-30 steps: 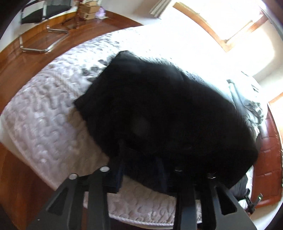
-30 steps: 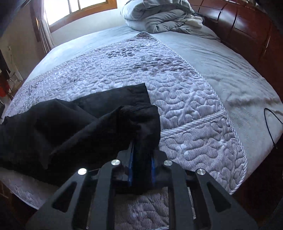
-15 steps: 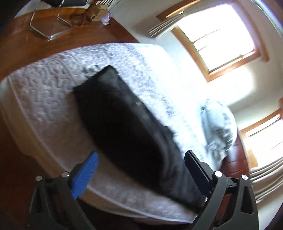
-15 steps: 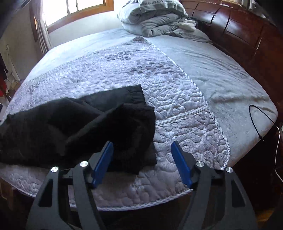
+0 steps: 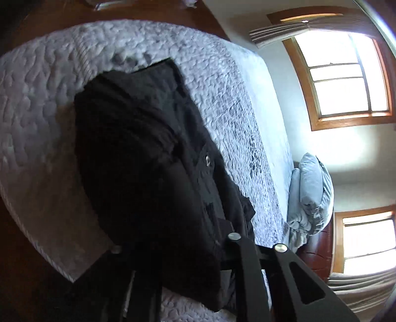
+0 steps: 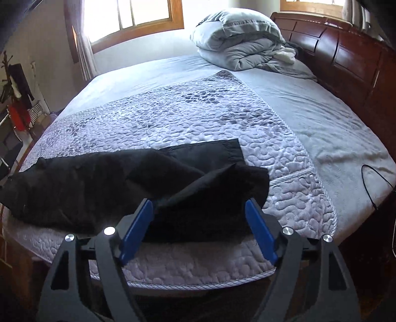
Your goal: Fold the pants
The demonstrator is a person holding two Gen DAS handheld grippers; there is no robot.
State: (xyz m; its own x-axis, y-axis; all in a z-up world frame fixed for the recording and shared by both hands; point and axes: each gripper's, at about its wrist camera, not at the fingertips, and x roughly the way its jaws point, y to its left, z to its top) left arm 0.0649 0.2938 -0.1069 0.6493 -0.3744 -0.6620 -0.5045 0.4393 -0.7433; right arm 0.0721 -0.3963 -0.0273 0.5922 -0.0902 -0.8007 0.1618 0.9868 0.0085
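The black fabric pants (image 6: pixel 138 188) lie roughly halved lengthwise, unfinished; the right gripper (image 6: pixel 199 231) gapes empty before them, while the left gripper's (image 5: pixel 198 260) state cannot be told.

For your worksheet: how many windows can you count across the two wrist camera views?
2, possibly the same pair in both views. In the right wrist view, one window sits behind the bed's far left, another window peeks above the headboard. More may be hidden.

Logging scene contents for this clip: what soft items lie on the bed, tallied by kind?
Black pants: 1
Quilted coverlet: 1
Folded grey comforter: 1
Total: 3
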